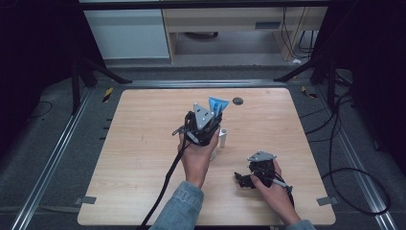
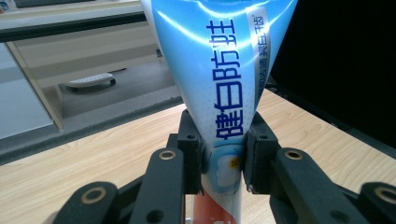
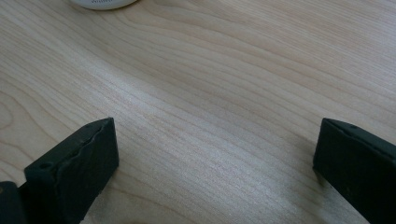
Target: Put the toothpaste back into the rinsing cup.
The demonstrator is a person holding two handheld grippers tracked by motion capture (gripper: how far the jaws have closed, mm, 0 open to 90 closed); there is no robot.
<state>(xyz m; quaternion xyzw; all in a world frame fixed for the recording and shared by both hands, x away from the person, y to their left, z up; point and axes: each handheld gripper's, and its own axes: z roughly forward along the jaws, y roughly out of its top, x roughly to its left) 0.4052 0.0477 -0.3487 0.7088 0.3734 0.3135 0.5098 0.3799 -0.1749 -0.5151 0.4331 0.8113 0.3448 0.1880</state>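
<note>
2 black jaws of our left gripper (image 2: 223, 161) clamp the blue-and-white plastic toothpaste tube (image 2: 219, 79) upright; our right gripper (image 3: 215, 163) gapes empty over the wooden surface (image 3: 210, 84).

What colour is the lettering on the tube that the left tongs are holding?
Dark blue, on the light blue and white plastic toothpaste tube; clearest in the left gripper view.

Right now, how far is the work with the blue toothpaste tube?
Done: the left gripper has its jaws shut on the blue-and-white toothpaste tube, held upright above the wooden table. In hand: carrying it. Left: setting it down; the right gripper waits open on the table.
</note>
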